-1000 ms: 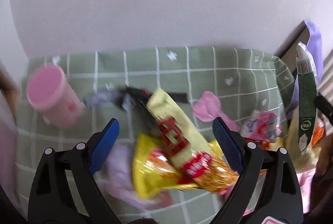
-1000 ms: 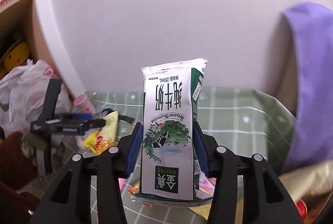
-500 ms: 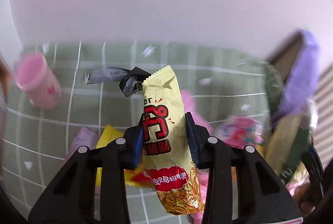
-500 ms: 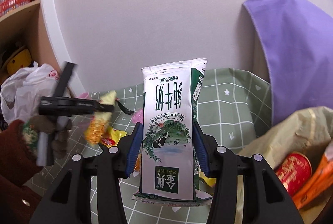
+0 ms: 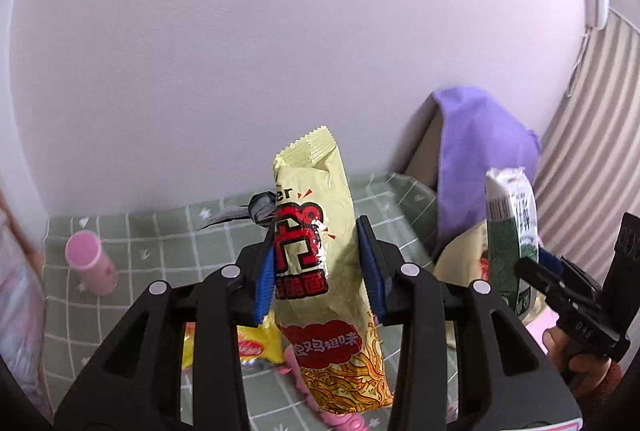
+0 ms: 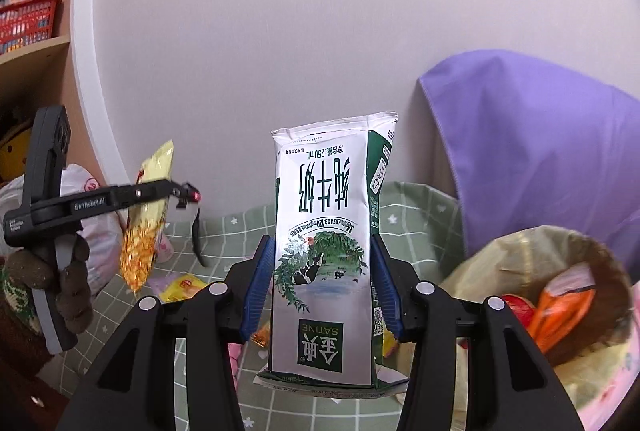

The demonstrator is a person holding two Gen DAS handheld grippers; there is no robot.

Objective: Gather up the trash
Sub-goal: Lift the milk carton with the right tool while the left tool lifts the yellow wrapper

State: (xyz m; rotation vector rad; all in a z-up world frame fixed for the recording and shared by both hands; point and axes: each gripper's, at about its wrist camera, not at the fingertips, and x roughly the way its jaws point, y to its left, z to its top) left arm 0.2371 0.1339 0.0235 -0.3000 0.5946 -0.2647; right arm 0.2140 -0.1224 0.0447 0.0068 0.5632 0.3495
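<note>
My left gripper (image 5: 320,271) is shut on a yellow snack packet (image 5: 324,271) with red print, held up above the green checked cloth (image 5: 168,243); a dark wrapper (image 5: 260,209) hangs beside it. It shows from the side in the right wrist view (image 6: 188,197) with the packet (image 6: 148,215). My right gripper (image 6: 320,291) is shut on a white and green milk carton (image 6: 324,243), upside down, beside the open trash bag (image 6: 520,251). The carton also shows in the left wrist view (image 5: 512,231).
A pink cup (image 5: 90,263), a yellow wrapper (image 5: 252,349) and pink wrappers (image 5: 312,391) lie on the cloth. The trash bag holds red and orange packets (image 6: 560,307). A purple cloth (image 6: 540,159) hangs behind it. Shelves (image 6: 32,31) and a white bag (image 6: 96,239) stand at the left.
My left gripper closed on the yellow packet and lifted it off the cloth, moving right. My right gripper carried the carton right, over toward the trash bag.
</note>
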